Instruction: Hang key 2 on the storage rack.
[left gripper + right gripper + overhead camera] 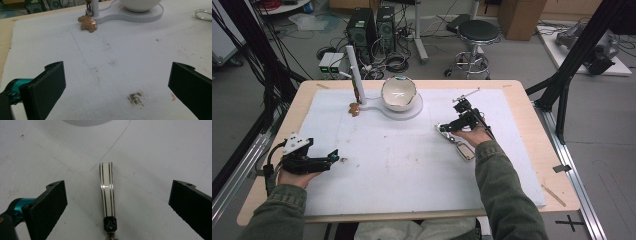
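I have the right gripper hovering low over the white mat on the right half of the table, its 2 jaws spread wide with nothing between the pads. In the right gripper view the thing I am after lies flat on the mat between those jaws: a keychain strap, cream with dark stripes, looped at the far end and closed by a black clasp at the near end, touching neither jaw. From above, part of the keychain shows just beside the person's right hand. I judge this to be the approach to a pick, with the grasp not yet made. The likely destination is the white stand near the far edge of the table, left of the white bowl, where a brown animal-shaped charm already hangs down to the stand's base. The next move calls for lowering the right gripper until the pads bracket the strap, then closing across its narrow width; it lies thin and flat, so the pads may slide over it. The left gripper rests near the left edge of the mat, jaws wide and empty, over a dark smudge.
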